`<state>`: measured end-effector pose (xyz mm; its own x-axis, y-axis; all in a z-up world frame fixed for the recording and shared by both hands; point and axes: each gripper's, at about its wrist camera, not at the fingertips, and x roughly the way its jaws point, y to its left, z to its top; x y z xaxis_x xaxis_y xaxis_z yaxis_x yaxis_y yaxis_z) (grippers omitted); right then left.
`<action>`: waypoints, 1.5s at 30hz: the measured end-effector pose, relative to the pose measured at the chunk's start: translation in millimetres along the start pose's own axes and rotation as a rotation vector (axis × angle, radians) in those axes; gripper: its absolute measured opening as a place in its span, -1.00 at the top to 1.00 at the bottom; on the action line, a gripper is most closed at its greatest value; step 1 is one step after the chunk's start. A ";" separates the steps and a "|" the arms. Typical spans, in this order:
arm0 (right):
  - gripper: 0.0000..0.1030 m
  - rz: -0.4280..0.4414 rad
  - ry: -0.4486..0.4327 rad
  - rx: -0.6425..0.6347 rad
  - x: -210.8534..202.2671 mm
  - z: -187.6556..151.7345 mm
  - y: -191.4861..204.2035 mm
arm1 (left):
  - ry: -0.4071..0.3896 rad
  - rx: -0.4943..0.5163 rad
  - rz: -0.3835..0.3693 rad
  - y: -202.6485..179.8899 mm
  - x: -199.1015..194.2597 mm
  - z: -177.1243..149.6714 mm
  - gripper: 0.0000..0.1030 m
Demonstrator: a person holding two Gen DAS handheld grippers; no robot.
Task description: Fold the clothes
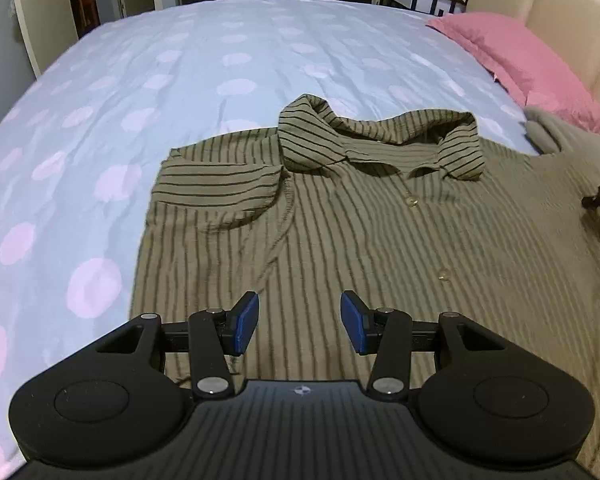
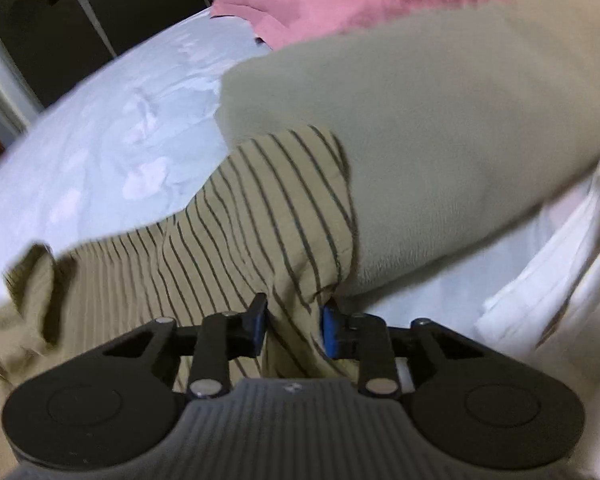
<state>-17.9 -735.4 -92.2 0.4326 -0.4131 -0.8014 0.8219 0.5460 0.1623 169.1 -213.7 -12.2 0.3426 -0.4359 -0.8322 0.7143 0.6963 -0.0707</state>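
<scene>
Olive striped button shirt [image 1: 360,220] lies face up on the bed [image 1: 180,80], collar toward the far edge, near the pink pillow [image 1: 520,56] at the headboard corner. One sleeve [image 1: 220,192] is already folded in over the chest. Left gripper [image 1: 299,322] hovers above the lower shirt body, jaws spread, nothing between them. Right gripper [image 2: 294,326] has its jaws pinching the other sleeve's [image 2: 284,216] bunched cloth; view is blurred. Fabric looks thin, light, limp and crinkly, so it will likely sag and slide; best taken at seams, cuffs or hem corners.
</scene>
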 end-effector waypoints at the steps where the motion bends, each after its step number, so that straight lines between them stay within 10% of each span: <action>1: 0.45 -0.029 -0.011 -0.036 -3.5 -1.0 7.3 | -0.001 -0.006 -0.012 -0.5 -0.6 0.4 0.16; 9: 0.95 -0.176 -0.099 -0.344 -21.4 -23.0 65.1 | -0.023 0.018 -0.032 -11.5 -9.2 1.5 0.16; 17: 0.93 0.098 -0.163 -0.658 -44.1 -62.2 133.5 | -0.016 0.050 -0.006 -9.5 -13.2 -3.0 0.16; 21: 0.50 0.190 -0.076 -0.759 -38.3 -87.3 159.5 | -0.007 0.067 -0.007 -9.4 -14.4 -6.5 0.16; 27: 0.11 0.259 -0.032 -0.644 -48.0 -73.9 142.8 | -0.006 0.074 -0.008 -4.7 -17.2 -9.1 0.16; 36: 0.12 0.250 -0.123 -0.389 -61.3 -15.7 88.3 | 0.015 0.079 0.004 -0.8 -13.4 -13.2 0.16; 45: 0.19 0.112 -0.050 -0.590 -37.0 -39.1 73.4 | 0.017 0.086 -0.004 -5.2 -11.1 -11.4 0.16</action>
<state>11.9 -651.6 -73.1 0.5335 -0.3558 -0.7673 0.4319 0.8946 -0.1145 154.6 -206.0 -8.9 0.3298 -0.4280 -0.8415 0.7657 0.6427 -0.0268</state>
